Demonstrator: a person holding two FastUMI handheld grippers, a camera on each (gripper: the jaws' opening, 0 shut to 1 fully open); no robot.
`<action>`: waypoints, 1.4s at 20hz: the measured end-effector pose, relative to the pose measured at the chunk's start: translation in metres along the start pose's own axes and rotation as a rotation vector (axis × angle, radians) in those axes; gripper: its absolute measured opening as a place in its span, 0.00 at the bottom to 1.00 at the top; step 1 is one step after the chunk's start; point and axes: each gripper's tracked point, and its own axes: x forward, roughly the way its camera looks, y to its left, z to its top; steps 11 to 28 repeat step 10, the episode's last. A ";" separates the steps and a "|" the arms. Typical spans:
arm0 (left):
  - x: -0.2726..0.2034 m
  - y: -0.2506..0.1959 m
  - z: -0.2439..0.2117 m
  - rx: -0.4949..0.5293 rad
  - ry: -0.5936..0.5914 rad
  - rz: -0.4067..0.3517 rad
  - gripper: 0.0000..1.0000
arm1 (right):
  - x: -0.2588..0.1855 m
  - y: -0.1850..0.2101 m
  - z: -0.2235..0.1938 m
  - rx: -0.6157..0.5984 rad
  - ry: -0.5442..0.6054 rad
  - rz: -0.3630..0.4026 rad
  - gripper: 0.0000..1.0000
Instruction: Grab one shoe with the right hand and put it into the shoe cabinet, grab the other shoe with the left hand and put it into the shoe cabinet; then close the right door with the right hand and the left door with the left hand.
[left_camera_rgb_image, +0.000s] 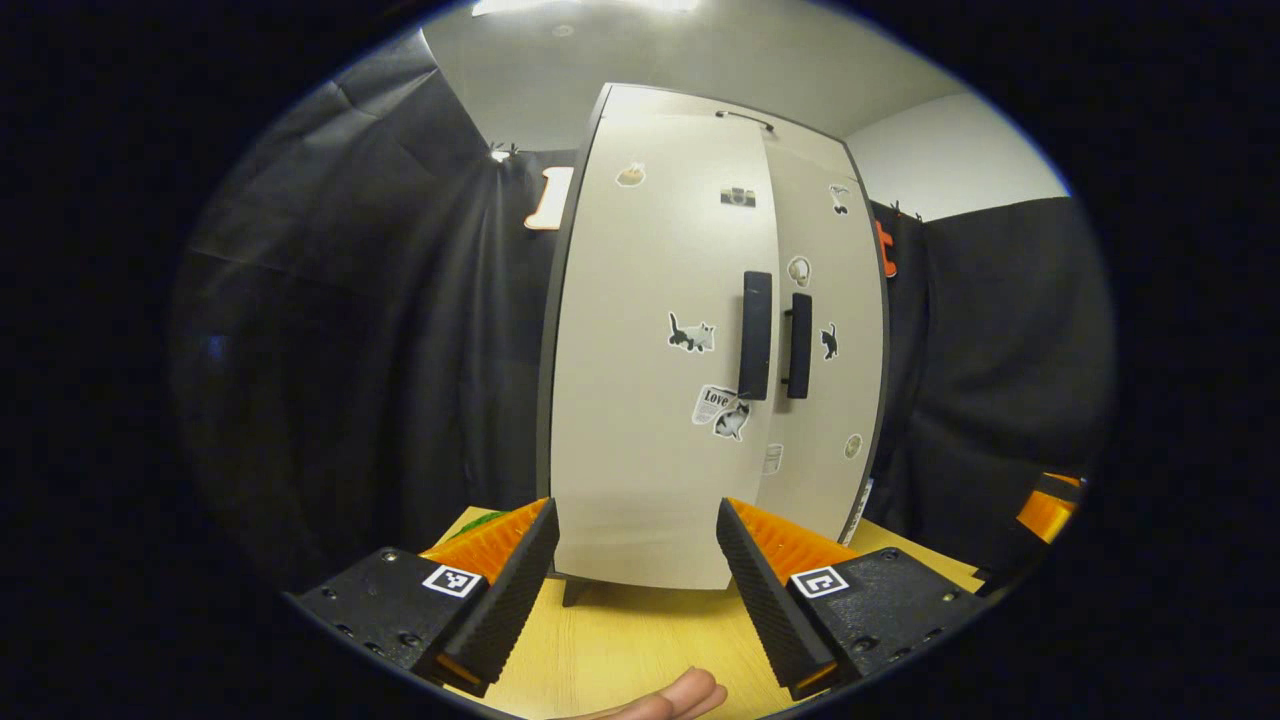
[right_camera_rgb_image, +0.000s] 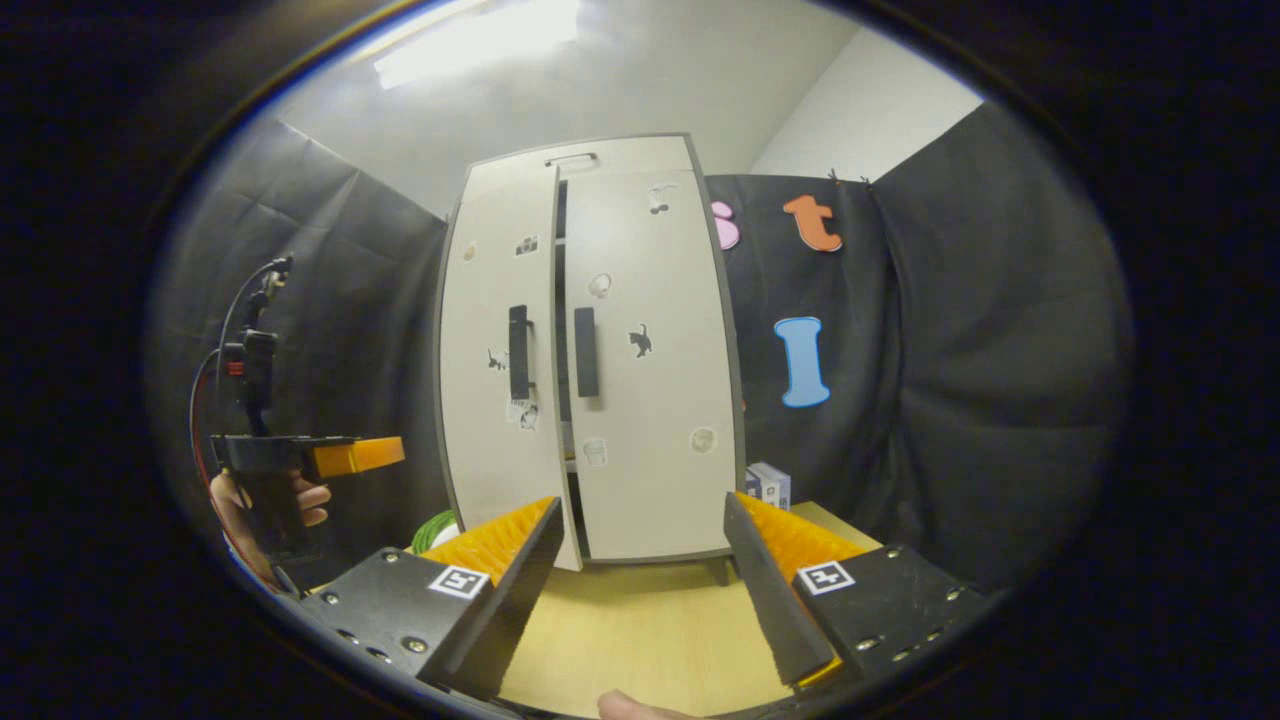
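Cabinet (right_camera_rgb_image: 590, 350) beyond right gripper (right_camera_rgb_image: 640, 570)

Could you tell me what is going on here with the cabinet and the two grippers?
A person holds a gripper in each hand in front of the shoe cabinet on the wooden table. The left gripper and right gripper are open and empty. No shoes are in sight. The right door looks nearly shut, with a dark gap remaining beside the left door.
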 end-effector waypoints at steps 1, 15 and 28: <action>-0.009 0.002 -0.001 0.003 0.003 0.012 0.96 | -0.004 -0.003 0.004 -0.003 -0.012 -0.015 0.96; -0.067 -0.002 0.011 0.056 -0.018 0.039 0.96 | -0.017 0.008 0.024 -0.042 -0.067 -0.023 0.95; -0.067 -0.002 0.011 0.056 -0.018 0.039 0.96 | -0.017 0.008 0.024 -0.042 -0.067 -0.023 0.95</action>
